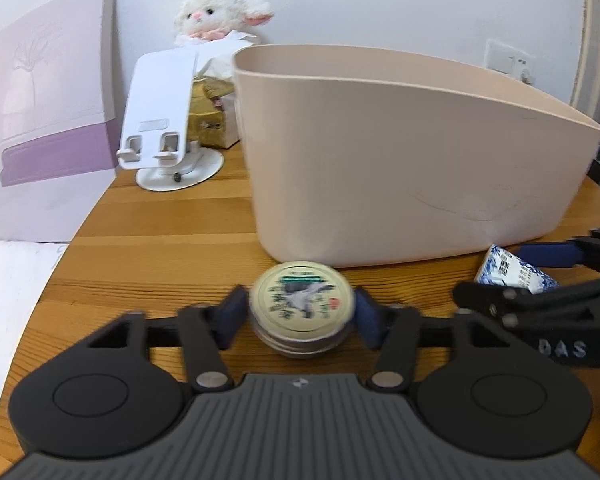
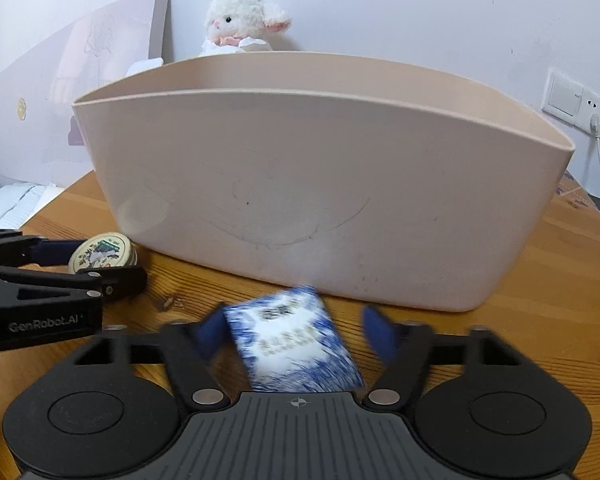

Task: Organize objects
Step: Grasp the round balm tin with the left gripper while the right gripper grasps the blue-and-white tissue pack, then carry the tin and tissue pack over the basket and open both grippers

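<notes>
Both tongs work at the near side of the beige bin [image 2: 300, 184], which stands on the wooden table [image 1: 160, 232].

Left gripper [image 1: 300, 312]: the blue pads sit on either side of the round tin [image 1: 302, 304], touching or very nearly so. The tin looks flat on the table, just in front of the bin's near wall. I judge this a grip about to be confirmed, not yet a lift.

Right gripper [image 2: 296, 332]: jaws part open around the blue-and-white box [image 2: 296, 344]. The left pad touches or nearly touches the box; the right pad stands clear of it. The box is tilted and blurred, so I cannot tell whether it rests on the table or is loosely carried.

Notes for doing this step well:
- Close the right tongs fully before raising, since the box is skewed and may twist out.
- Keep the left pads low on the tin wall, because the lid may separate.
- Lift each thing above the bin rim before moving far; the wall is tall.
- The two tools are near each other, so I would move one at a time.

Behind the bin: a plush lamb [image 2: 240, 20] and a white phone stand [image 1: 160, 120].
</notes>
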